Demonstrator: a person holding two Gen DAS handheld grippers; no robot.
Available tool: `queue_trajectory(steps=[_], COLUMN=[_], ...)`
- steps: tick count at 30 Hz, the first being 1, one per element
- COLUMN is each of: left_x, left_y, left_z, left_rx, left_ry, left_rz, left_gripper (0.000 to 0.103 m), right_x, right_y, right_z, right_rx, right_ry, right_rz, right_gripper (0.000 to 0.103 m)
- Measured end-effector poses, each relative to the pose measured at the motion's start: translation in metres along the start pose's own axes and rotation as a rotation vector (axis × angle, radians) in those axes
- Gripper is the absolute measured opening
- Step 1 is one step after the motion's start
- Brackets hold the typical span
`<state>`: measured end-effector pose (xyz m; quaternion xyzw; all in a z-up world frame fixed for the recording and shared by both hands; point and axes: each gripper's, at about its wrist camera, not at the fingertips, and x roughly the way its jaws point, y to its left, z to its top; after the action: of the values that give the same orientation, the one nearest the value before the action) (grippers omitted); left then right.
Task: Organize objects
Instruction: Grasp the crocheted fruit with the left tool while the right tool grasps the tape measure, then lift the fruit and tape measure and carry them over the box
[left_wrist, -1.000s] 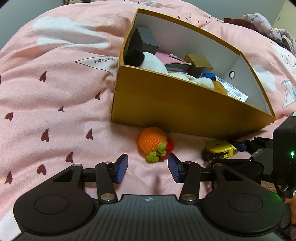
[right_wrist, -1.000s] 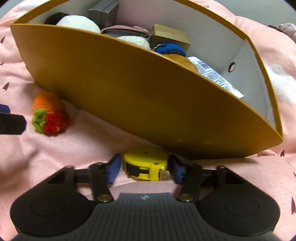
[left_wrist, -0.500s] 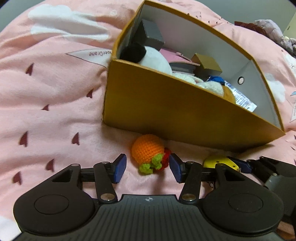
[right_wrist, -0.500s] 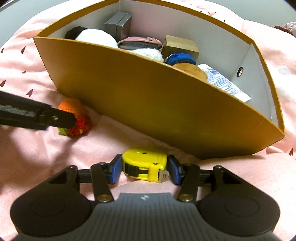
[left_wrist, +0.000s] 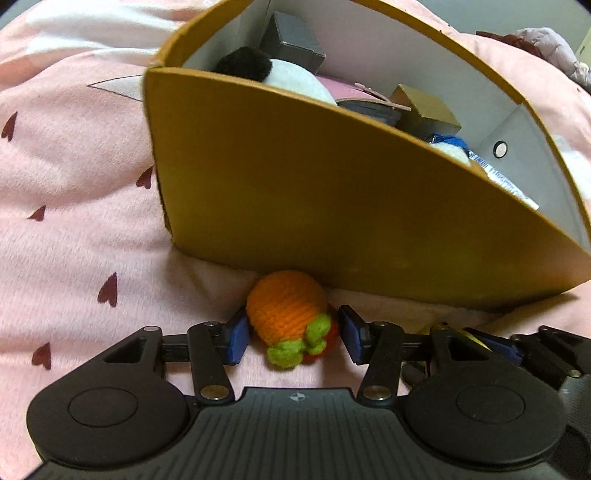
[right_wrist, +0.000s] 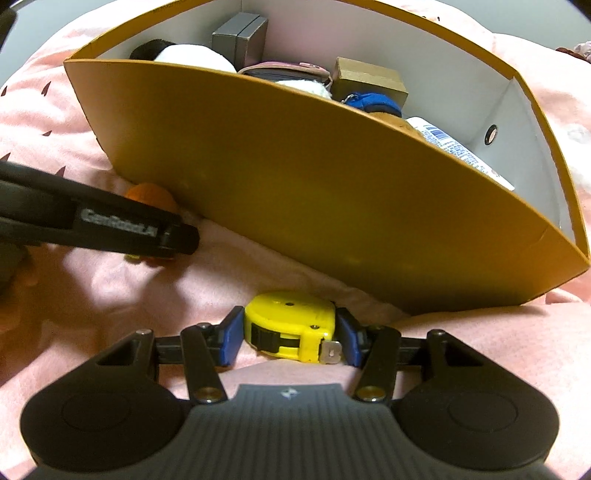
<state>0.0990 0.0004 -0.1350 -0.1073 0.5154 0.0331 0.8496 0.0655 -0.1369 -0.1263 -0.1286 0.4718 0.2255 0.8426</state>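
Observation:
A crocheted orange toy with green leaves lies on the pink blanket against the brown box. My left gripper is open with its blue pads on either side of the toy, the left pad touching it. My right gripper is shut on a yellow tape measure and holds it just in front of the box. The left gripper's finger crosses the right wrist view and hides most of the toy.
The box holds a black-and-white plush, grey box, small brown box, blue pouch and a labelled packet. The pink heart-print blanket surrounds it. My right gripper's fingers show at the left view's right edge.
My left gripper has moved forward until its pads flank the orange toy. My right gripper has lifted the tape measure slightly while staying shut on it.

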Motion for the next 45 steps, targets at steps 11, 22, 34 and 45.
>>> queue_trajectory(steps=[11, 22, 34, 45], left_x=[0.006, -0.022, -0.069, -0.117], left_y=[-0.009, -0.007, -0.001, -0.027], left_z=[-0.012, -0.025, -0.026, -0.023], left_rx=[0.085, 0.101, 0.161, 0.252], left_ry=[-0.034, -0.057, -0.078, -0.155], left_rz=[0.039, 0.025, -0.072, -0.155], left_gripper=[0.057, 0.055, 0.055, 0.055], right_x=[-0.001, -0.013, -0.080, -0.131], right_y=[0.005, 0.010, 0.002, -0.011], right_z=[-0.004, -0.006, -0.011, -0.001], right_rx=[-0.023, -0.017, -0.032, -0.014], right_ry=[0.004, -0.013, -0.106, -0.242], right_rz=[-0.015, -0.014, -0.016, -0.045], right_gripper=[0.056, 0.054, 0.054, 0.054])
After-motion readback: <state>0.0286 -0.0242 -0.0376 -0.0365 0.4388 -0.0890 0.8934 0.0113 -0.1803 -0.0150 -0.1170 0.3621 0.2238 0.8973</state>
